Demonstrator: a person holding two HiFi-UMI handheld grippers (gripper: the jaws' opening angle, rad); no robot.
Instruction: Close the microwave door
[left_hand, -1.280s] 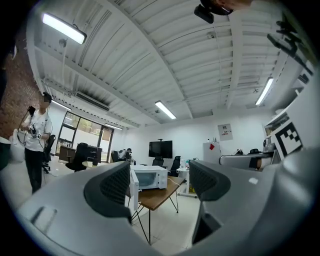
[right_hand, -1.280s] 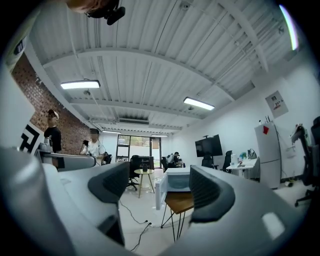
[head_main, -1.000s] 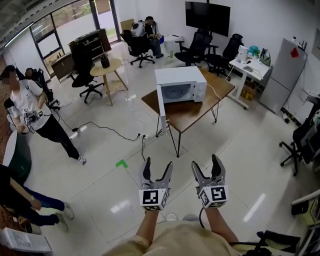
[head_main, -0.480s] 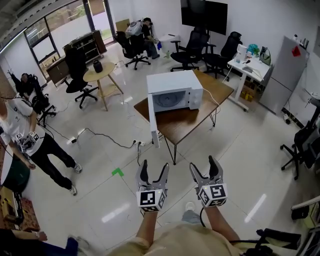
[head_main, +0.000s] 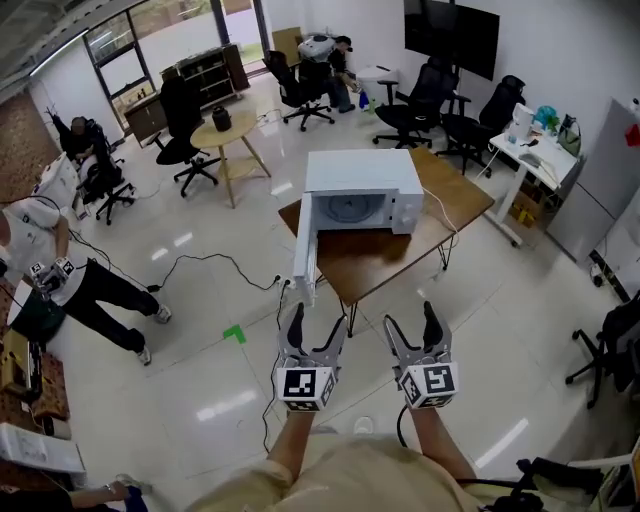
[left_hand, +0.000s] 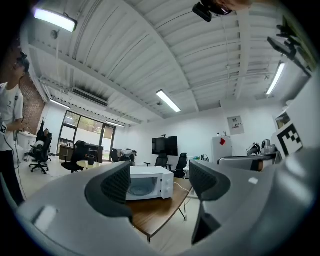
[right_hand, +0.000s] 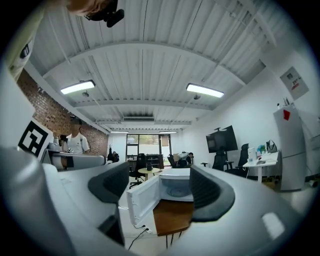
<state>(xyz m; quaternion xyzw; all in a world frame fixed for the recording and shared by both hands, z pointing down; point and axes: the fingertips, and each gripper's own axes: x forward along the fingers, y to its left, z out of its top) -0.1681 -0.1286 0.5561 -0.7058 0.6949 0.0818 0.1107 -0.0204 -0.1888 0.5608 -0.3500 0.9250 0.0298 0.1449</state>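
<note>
The microwave (head_main: 360, 190) sits on the table (head_main: 405, 260), far ahead of both grippers and well apart from them. Its door (head_main: 305, 250) is wide open. It is hinged at the oven's left front corner and stands on edge, its long axis running from the hinge toward the person. The free edge reaches past the table's near-left edge.

The left gripper (head_main: 317, 325) is almost in line with that free edge. The right gripper (head_main: 411, 322) is off to the right, facing the open cavity and the door's inner face. So the left one is the nearer to the door, though neither is within reach yet. The door's outer face looks left, and I judge that closing it means coming round to that left side and swinging the free edge right and away. That suits the left gripper better.

Both grippers have their jaws spread with nothing between them but the far view of the oven. They are held side by side, level with each other, pointing ahead.

Against the earlier head views, the table and microwave now lie closer and fill more of the frame. The person has walked up toward them, carrying the grippers in the same pose. The jaws keep the same spread and the door stands at the same open angle. The bystander in the white shirt at the left now shows nearer the frame's edge.
</note>
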